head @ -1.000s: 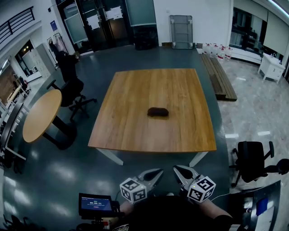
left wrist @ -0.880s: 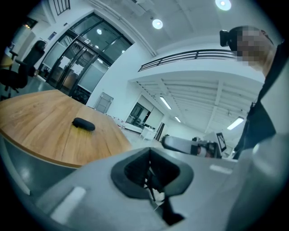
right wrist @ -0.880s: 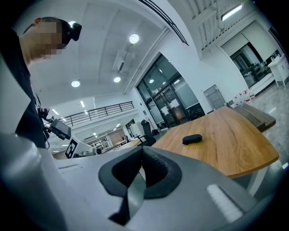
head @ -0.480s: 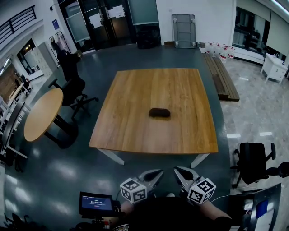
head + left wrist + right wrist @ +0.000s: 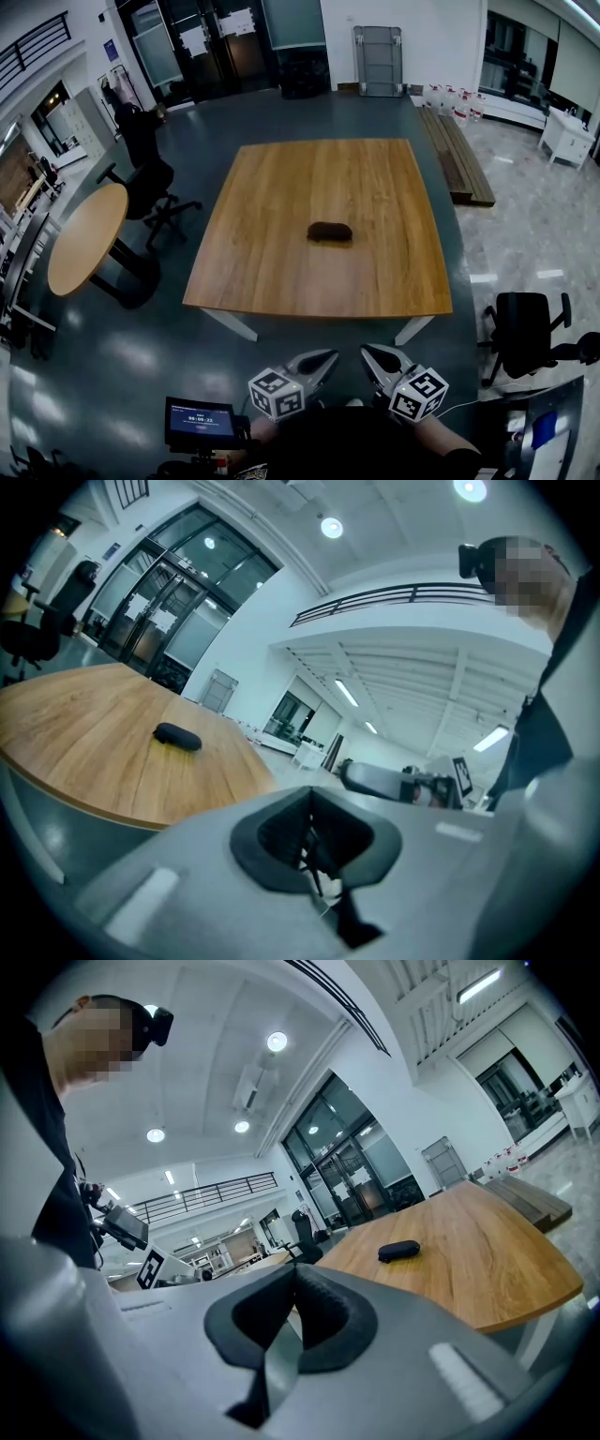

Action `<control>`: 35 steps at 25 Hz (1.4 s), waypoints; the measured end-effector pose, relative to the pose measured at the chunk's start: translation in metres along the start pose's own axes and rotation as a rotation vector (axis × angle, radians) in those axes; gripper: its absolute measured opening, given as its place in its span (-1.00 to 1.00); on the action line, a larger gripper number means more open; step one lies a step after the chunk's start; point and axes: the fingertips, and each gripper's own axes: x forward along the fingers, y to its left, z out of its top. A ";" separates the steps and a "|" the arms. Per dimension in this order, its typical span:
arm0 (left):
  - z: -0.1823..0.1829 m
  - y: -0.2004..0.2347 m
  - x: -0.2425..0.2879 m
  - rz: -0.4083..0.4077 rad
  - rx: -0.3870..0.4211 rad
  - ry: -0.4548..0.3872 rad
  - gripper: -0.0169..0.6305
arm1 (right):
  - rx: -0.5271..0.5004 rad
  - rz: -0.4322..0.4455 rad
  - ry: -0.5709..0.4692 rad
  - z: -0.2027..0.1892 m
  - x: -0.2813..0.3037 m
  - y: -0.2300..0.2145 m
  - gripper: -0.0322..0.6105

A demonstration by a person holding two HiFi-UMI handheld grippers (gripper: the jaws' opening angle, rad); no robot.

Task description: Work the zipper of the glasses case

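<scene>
A small dark oval glasses case (image 5: 329, 231) lies near the middle of the square wooden table (image 5: 281, 253). It shows as well in the left gripper view, the case (image 5: 177, 736), and in the right gripper view, the case (image 5: 398, 1251). Both grippers hang close to the person's body, well short of the table's near edge. My left gripper (image 5: 325, 357) is shut with nothing in it. My right gripper (image 5: 370, 354) is shut and empty too. In each gripper view the jaws (image 5: 309, 841) (image 5: 293, 1312) meet with no gap.
A round wooden table (image 5: 86, 237) stands at the left with a dark office chair (image 5: 150, 192) beside it. Another office chair (image 5: 523, 333) is at the right. A small screen (image 5: 199, 424) sits low at the left. Dark floor separates me from the table.
The view has shifted slightly; the table and case sit almost where they were. Both grippers stay shut in the same place.
</scene>
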 end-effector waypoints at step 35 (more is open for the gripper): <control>0.032 -0.017 0.015 -0.045 0.037 0.003 -0.95 | -0.105 -0.026 -0.032 0.046 -0.004 0.013 -0.89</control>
